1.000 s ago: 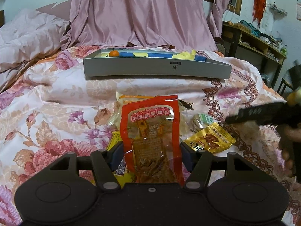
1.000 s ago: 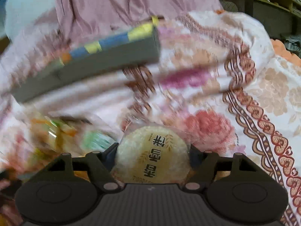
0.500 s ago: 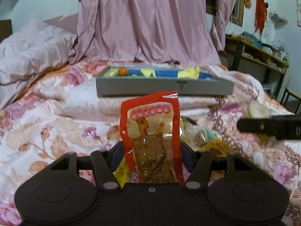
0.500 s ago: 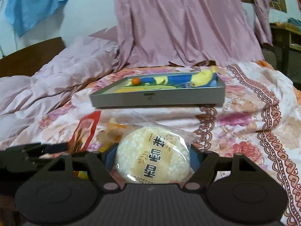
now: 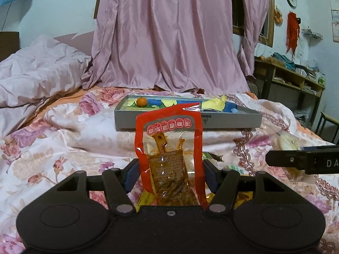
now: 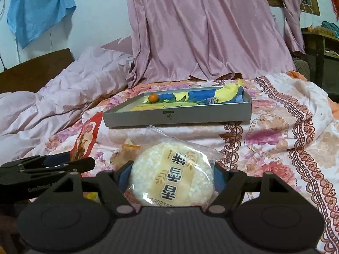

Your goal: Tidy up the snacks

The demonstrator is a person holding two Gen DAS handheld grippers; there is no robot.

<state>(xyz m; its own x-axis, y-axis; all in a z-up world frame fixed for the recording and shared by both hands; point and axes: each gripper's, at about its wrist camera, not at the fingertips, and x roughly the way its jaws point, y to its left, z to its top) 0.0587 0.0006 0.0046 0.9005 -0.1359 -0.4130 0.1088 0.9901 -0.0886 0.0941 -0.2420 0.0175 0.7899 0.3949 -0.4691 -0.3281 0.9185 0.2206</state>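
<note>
The left tongs [image 5: 169, 175] were clamped on the lower half of a red snack pouch [image 5: 169, 148], which stood upright between the blue pads, its sealed top edge free above them; gripped low like that, the limp pouch stayed vertical and could be let go bottom-first. The right tongs [image 6: 171, 177] were closed on the 2 sides of a round rice cracker [image 6: 172, 176] in a clear wrapper, its printed face turned up toward the camera, a flat hold that probably spared the brittle disc from being squeezed across its face. Both loads hung above the flowered bedspread [image 6: 286, 139], clear of it, the 2 tongs side by side at about the same height; in the right wrist view the left tongs showed at the near left with the red pouch seen edge-on. Below and just beyond them lay the remaining loose packets [image 5: 233, 167], yellow and green, partly hidden by the tongs. Farther off, ahead of both tongs, sat the grey tray [image 6: 180, 116] with a blue and yellow lining, holding 1 small orange [image 6: 153, 97] at its far left and what looked like a small wrapped item near the right. Judging by that, the tray was the destination, and both snacks were being carried toward it together.
</note>
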